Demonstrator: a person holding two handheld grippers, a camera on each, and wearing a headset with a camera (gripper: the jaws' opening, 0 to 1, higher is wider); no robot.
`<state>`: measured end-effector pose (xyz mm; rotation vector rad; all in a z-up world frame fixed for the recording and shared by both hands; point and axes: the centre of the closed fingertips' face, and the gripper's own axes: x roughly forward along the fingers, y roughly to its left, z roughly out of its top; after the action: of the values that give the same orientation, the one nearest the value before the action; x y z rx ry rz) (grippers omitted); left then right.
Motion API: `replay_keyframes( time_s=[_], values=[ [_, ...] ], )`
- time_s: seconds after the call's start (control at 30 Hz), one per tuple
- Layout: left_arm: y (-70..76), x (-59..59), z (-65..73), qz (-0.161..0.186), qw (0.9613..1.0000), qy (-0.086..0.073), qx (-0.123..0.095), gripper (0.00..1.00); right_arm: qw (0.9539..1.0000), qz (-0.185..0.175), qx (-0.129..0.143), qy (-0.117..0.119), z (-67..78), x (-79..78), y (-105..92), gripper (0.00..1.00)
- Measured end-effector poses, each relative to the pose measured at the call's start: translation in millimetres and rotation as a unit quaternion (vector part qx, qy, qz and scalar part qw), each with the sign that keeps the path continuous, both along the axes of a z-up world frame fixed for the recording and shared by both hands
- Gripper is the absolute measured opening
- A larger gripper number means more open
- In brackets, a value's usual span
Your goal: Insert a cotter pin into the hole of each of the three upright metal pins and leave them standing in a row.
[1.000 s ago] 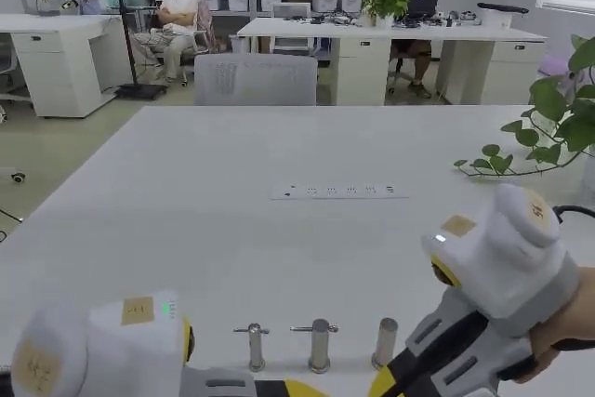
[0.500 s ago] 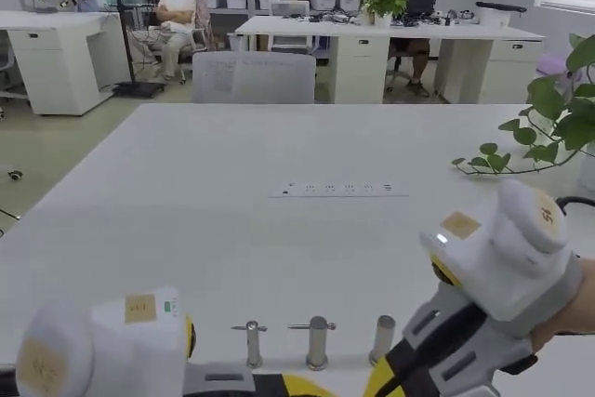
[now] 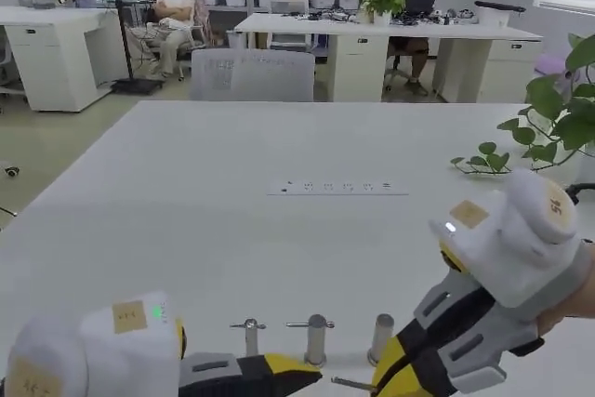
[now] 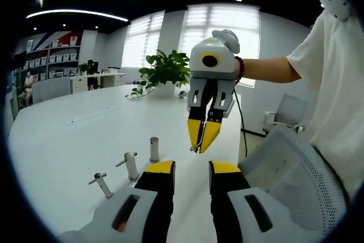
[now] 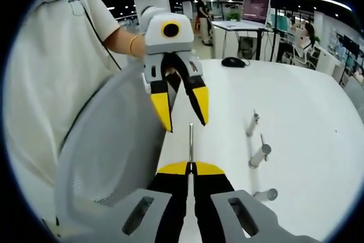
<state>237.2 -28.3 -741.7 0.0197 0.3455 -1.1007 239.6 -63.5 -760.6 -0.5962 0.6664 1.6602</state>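
Jaws on the right gripper (image 5: 191, 166) are pinching a cotter pin (image 5: 191, 142), its long axis pointing straight out toward the left gripper (image 4: 191, 167). Left jaws are standing spread.

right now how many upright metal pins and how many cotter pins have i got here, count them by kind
upright silver metal pins: 3
thin silver cotter pins: 3 (2 through pins, 1 held in the right gripper)
total: 6
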Motion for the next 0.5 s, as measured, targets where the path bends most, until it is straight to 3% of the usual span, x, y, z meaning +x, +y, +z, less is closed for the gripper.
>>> replay_keyframes(
  time_s=[0.27,0.5],
  values=[
    [-1.4,10.9,-10.4,0.035,0.9993,-0.011,0.012,0.26,0.9995,-0.019,-0.02,-0.016,-4.2,15.3,-15.7,0.03],
    [-4.6,26.8,-17.9,0.071,0.9973,-0.003,0.019,0.27,0.998,-0.036,-0.042,-0.03,-11.6,28.5,-31.7,0.03]
  ],
)
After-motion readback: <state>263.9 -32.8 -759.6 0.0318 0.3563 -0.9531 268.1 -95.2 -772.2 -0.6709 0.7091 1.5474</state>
